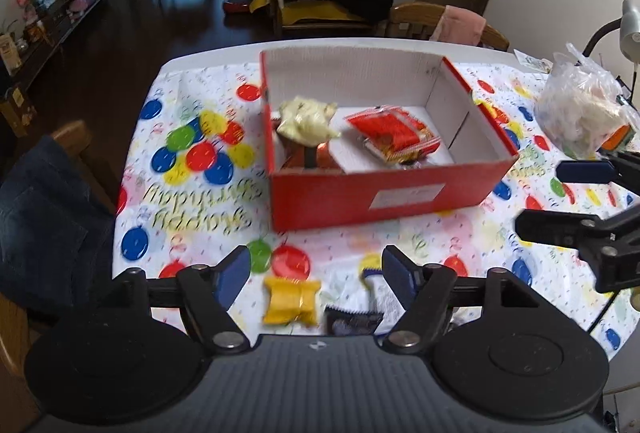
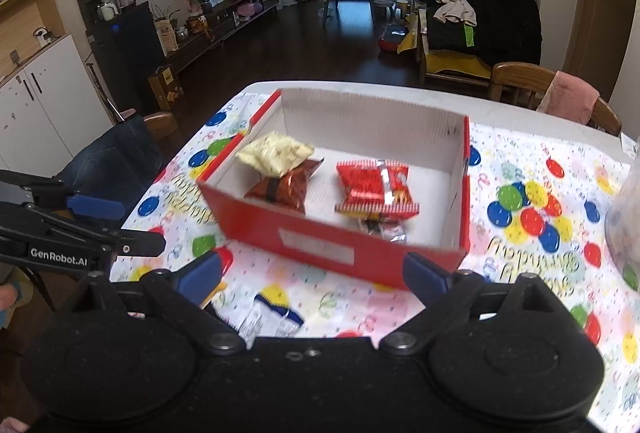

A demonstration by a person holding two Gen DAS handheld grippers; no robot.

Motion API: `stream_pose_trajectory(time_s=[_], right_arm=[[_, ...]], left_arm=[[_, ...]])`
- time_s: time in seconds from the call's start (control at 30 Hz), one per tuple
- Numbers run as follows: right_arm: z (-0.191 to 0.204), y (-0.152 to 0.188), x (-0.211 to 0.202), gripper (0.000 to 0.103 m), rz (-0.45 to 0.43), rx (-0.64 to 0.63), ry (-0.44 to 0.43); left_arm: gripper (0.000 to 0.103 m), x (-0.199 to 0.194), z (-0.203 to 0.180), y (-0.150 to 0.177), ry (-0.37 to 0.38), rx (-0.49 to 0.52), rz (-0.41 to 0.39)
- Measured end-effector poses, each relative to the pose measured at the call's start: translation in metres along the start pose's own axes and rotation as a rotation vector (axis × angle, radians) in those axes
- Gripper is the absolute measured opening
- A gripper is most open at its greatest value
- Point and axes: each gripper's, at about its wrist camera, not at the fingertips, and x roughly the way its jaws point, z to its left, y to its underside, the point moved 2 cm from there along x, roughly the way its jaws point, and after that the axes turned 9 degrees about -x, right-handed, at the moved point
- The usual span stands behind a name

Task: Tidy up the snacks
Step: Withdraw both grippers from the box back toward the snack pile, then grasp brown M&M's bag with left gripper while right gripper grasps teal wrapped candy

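Left gripper: jaws spread, empty; yellow snack perhaps just below, at 6 o'clock.
Right gripper: jaws wide, empty.
Red box: at 12 o'clock, holding snack packets.

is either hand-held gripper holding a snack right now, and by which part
Nothing is held. The left hand-held gripper is open above the yellow snack on the table, pads apart. The right hand-held gripper is open and empty too.
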Motion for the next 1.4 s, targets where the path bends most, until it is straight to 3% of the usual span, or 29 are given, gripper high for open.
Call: stream_pose_trajectory(time_s=[0.3,0.57,0.77,1.0,1.17,1.4], right_arm=[[0.001,0.058,-0.001,0.103,0.021,0.082,0.03],[-0.013,0.115,-0.003,0.103,0.079,0.175,0.125],[-0.021,0.136,-0.007,0.103,0.102,0.18,0.164],[-0.039,0.144,0.002,0.102,0.116,0.267,0.19],[-0.04,0.148,0.021,0.094,0.168,0.204,0.204],[-0.042,0.147,0.04,0.072,0.212,0.149,0.203]], left_arm=[[0.078,0.002,0.024,0.045,-0.004,-0.071,0.03],[0.078,0.018,0.038,0.08,-0.013,-0.155,0.096],[0.078,0.032,0.042,0.095,-0.037,-0.185,0.144],[0.078,0.047,0.059,0.099,-0.041,-0.338,0.198],[0.078,0.056,0.066,0.101,-0.036,-0.393,0.231],[0.077,0.067,0.067,0.102,-0.019,-0.449,0.262]])
